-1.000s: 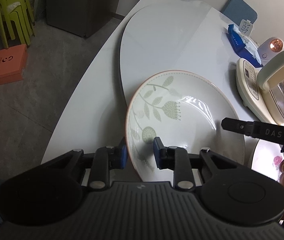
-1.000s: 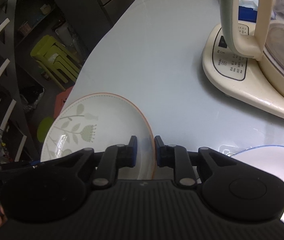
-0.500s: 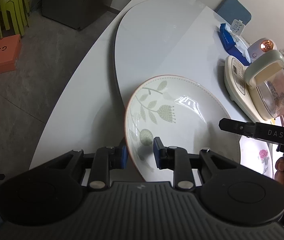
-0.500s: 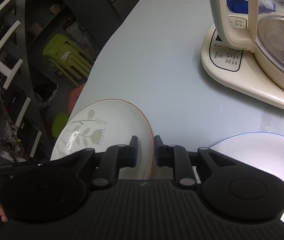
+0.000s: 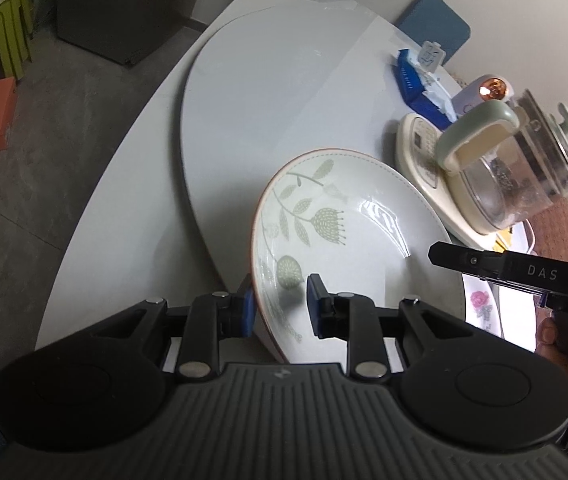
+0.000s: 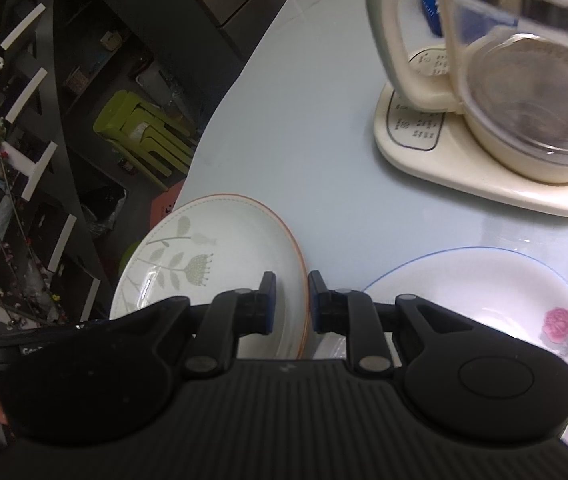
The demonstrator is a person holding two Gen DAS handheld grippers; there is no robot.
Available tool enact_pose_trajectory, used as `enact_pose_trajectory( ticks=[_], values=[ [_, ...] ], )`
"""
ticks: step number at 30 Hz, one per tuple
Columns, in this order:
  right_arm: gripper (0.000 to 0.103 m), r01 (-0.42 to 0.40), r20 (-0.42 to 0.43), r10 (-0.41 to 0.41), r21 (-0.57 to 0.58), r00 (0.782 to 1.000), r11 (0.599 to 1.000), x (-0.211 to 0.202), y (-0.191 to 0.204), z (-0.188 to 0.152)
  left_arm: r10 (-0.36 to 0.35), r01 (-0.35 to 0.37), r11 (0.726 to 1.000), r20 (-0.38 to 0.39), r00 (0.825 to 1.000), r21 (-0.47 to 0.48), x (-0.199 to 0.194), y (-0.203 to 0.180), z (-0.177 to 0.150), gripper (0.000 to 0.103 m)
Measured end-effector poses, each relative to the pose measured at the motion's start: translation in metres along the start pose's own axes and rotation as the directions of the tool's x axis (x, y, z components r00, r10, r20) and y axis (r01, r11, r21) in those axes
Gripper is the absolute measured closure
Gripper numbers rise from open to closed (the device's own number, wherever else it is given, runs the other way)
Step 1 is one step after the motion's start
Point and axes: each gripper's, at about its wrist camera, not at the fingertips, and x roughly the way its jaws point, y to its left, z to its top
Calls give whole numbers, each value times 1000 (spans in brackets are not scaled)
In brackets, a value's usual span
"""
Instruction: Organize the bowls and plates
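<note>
The leaf-patterned plate [image 5: 348,236] was held off the surface [image 5: 268,92], gripped at opposite rims. The left gripper [image 5: 278,310] had its fingers clamped on the plate's near-left rim, one pad under and one inside; the right gripper [image 6: 289,302] had its fingers closed on the plate's orange-edged right rim. The plate sat tilted, its left edge overhanging the surface's edge in the right wrist view.

The step in hand looked like carrying this plate across to stack it on the rose-patterned plate [image 6: 484,300], which lay flat on the surface just beside it on the right. Done well, both grips would move together so the rim is not twisted, the plate would be levelled before it came down, centred over the lower plate, and set down gently, since glazed ceramic slips and chips.

The electric kettle [image 6: 524,80] on its cream base [image 6: 444,168] stood close behind the rose-patterned plate, and its handle reached toward the path. A blue tissue pack [image 5: 420,84] lay farther back, well clear.
</note>
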Motion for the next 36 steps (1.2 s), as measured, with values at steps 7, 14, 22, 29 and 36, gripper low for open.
enact_pose_trajectory(
  ticks=[7, 14, 22, 29, 36],
  values=[
    [83, 29, 74, -30, 27, 997, 999, -38, -16, -11, -40, 40, 992, -6, 999, 123, -5, -41, -1, 73],
    [83, 74, 111, -82, 79, 990, 994, -64, -48, -26, -53, 62, 980, -54, 997, 188, 16, -79, -12, 73],
    [83, 114, 132, -133, 146, 982, 983, -87, -90, -45, -49, 80, 966, -131, 990, 247, 54, -121, -33, 73],
    [83, 123, 159, -152, 181, 975, 976, -94, -114, -54, -24, 81, 946, -184, 983, 313, 76, -144, -41, 73],
    [83, 136, 154, -164, 181, 974, 974, -89, -124, -63, 12, 58, 939, -202, 979, 339, 87, -154, -44, 73]
  ],
)
